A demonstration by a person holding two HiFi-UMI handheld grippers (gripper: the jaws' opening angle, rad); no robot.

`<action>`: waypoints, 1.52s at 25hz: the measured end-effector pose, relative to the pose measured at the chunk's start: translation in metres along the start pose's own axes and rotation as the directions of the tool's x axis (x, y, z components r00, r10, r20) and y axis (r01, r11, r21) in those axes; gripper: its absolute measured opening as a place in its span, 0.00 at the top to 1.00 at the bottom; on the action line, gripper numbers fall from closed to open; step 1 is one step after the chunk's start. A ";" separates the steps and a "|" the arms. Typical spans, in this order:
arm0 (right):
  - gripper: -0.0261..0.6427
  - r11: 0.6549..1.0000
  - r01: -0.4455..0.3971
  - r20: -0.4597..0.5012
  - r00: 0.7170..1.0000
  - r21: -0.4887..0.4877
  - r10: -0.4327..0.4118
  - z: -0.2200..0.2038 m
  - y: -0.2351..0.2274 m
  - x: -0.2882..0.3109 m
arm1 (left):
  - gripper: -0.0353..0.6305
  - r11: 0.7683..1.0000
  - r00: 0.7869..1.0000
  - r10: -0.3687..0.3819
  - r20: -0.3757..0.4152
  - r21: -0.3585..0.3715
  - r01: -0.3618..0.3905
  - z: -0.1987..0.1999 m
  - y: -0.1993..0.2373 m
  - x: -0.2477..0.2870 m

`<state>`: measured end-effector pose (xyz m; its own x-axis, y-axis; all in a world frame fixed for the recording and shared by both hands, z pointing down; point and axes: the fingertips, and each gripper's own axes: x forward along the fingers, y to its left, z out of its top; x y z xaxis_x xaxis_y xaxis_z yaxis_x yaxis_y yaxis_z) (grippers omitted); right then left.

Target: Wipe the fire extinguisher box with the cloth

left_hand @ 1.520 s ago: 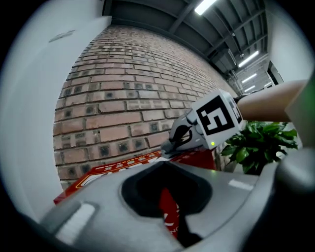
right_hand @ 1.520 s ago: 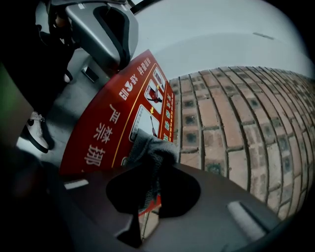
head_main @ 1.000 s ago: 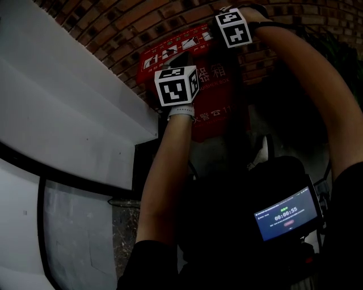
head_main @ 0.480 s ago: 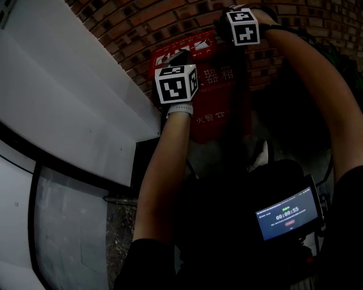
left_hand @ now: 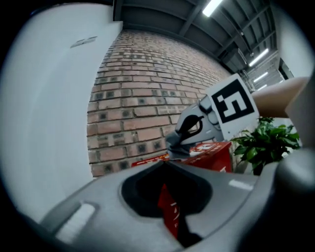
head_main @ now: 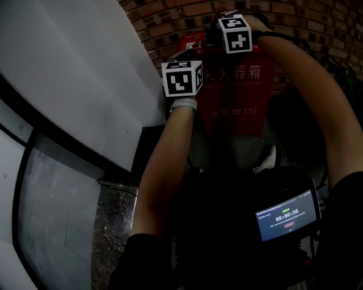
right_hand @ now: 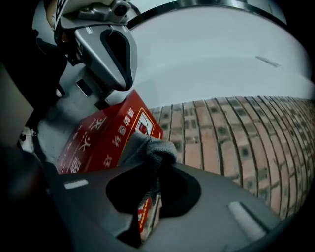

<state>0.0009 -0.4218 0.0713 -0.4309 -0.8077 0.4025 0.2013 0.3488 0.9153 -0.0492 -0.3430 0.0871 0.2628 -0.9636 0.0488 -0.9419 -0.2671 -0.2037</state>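
1. Brick wall [head_main: 295, 17] fills the background, with a white panel [head_main: 74, 85] slanting along its left side.
2. Red fire extinguisher box [head_main: 238, 107] stands against the bricks. In the head view it is taller than wide, with white lettering across the upper front.
3. At the box's top edge, the right gripper [right_hand: 153, 170] is clenched on a grey cloth [right_hand: 152, 147]. The bunched fabric sticks out past its jaws and appears to rest on the box's top face.
4. Near the box's upper left corner, the left gripper [left_hand: 165, 165] has its jaws drawn together with nothing between them. Only a sliver of red box shows through the gap behind the tips.
5. The box lies directly ahead of and below the right gripper, the nearer one and the one carrying the cloth. The top edge runs along the wall, so a wipe would probably go sideways along it or down the front.
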 end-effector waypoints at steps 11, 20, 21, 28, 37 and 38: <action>0.92 0.998 -0.044 0.062 0.997 -0.042 0.047 0.092 0.005 0.049 | 0.94 0.999 1.000 0.027 0.003 -0.033 -0.027 -0.025 0.054 -0.018; 0.92 0.993 -0.089 0.056 0.994 -0.080 0.094 0.102 0.023 0.066 | 0.94 0.999 1.000 0.020 -0.006 -0.044 -0.020 -0.039 0.061 -0.014; 0.92 0.993 -0.091 0.054 0.994 -0.079 0.096 0.101 0.023 0.066 | 0.94 0.999 1.000 0.018 -0.006 -0.040 -0.019 -0.039 0.061 -0.014; 0.92 0.992 -0.118 0.031 0.992 -0.050 0.120 0.084 0.029 0.057 | 0.94 0.999 1.000 0.007 0.006 -0.034 -0.007 -0.031 0.049 -0.015; 0.92 0.994 -0.104 -0.017 0.994 -0.032 0.104 0.028 0.038 0.037 | 0.94 0.999 0.999 -0.029 -0.015 -0.025 0.029 -0.028 0.010 0.003; 0.92 0.994 -0.103 -0.022 0.994 -0.029 0.103 0.022 0.039 0.034 | 0.94 0.999 0.999 -0.034 -0.015 -0.021 0.034 -0.026 0.005 0.005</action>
<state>-0.0259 -0.4256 0.1208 -0.3884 -0.7778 0.4942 0.2705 0.4164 0.8680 -0.0579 -0.3498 0.1122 0.2915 -0.9540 0.0703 -0.9368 -0.2995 -0.1809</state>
